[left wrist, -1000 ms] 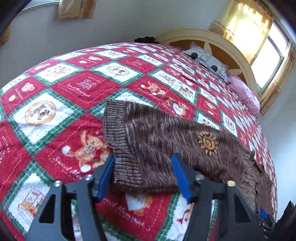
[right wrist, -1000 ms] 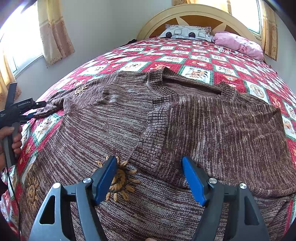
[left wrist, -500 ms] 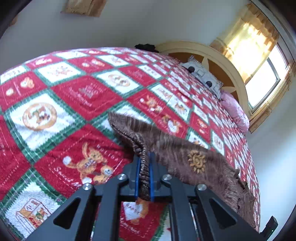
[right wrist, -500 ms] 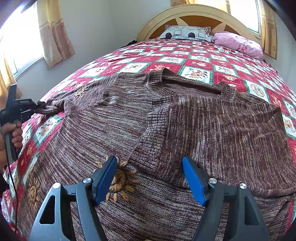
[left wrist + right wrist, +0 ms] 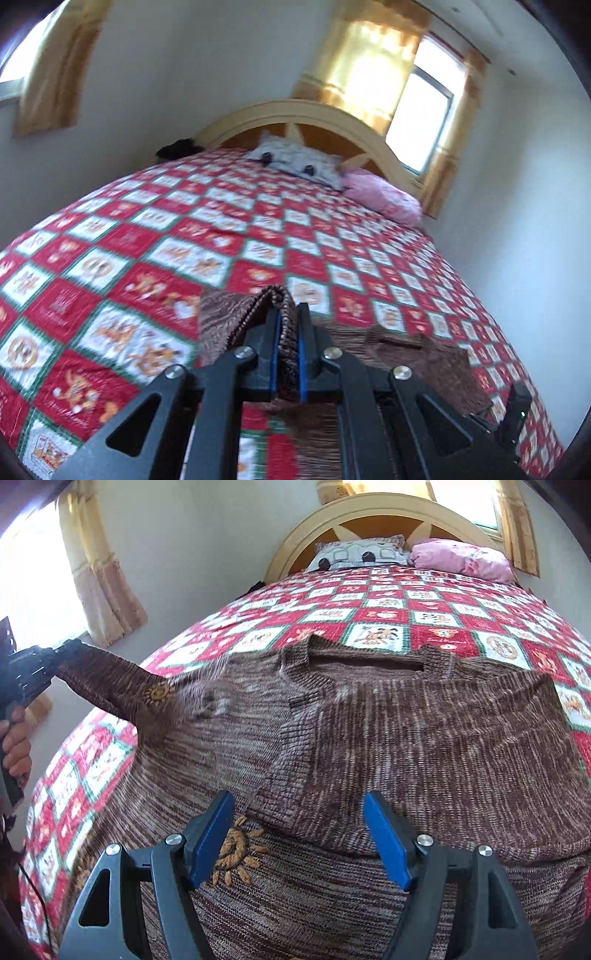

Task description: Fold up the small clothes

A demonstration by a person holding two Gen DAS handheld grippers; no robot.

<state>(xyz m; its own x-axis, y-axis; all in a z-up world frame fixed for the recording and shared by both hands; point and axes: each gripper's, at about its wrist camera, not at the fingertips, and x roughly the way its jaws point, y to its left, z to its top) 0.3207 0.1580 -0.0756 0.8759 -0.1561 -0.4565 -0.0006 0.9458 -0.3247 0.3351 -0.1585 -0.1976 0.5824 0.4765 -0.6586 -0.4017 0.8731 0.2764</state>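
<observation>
A brown knitted sweater (image 5: 406, 738) with orange sun embroidery lies spread on the bed, its right side folded over the body. My left gripper (image 5: 287, 354) is shut on the ribbed cuff of the sweater's sleeve (image 5: 277, 306) and holds it raised off the quilt. In the right wrist view that sleeve (image 5: 110, 679) stretches up to the left gripper (image 5: 55, 655) at the far left edge, held by a person's hand (image 5: 14, 746). My right gripper (image 5: 299, 834) hovers open just above the sweater's lower front, nothing between its blue pads (image 5: 212, 834).
A red, white and green patchwork quilt (image 5: 424, 602) covers the bed. A grey patterned pillow (image 5: 354, 554) and a pink pillow (image 5: 461, 559) lie by the arched wooden headboard (image 5: 369, 513). Curtained windows (image 5: 417, 107) are on the walls behind and to the left.
My left gripper closed on the sleeve cuff, then lifted it off the quilt and swung upward. The right gripper stayed open over the sweater.
</observation>
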